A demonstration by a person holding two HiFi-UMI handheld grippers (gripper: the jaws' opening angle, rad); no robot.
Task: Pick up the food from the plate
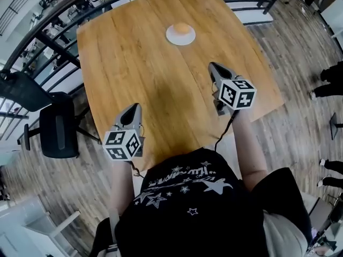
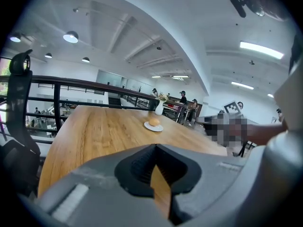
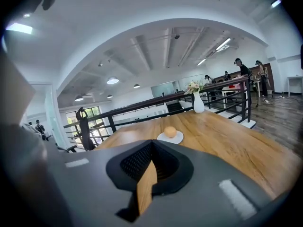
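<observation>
- Food (image 1: 182, 29), a round orange piece, sits on plate (image 1: 170, 37) at top centre of head view, untouched.
- Right gripper (image 1: 213, 65) and left gripper (image 1: 135, 107): jaws together, empty, well short of plate.
- Step: likely approach. Next move calls for opened jaws, then a gentle close around food.

The left gripper (image 1: 133, 108) sits close to the body, jaws closed tip to tip with nothing between them; the right gripper (image 1: 214, 66) reaches farther forward, jaws likewise together and empty. Both point ahead and slightly downward.
</observation>
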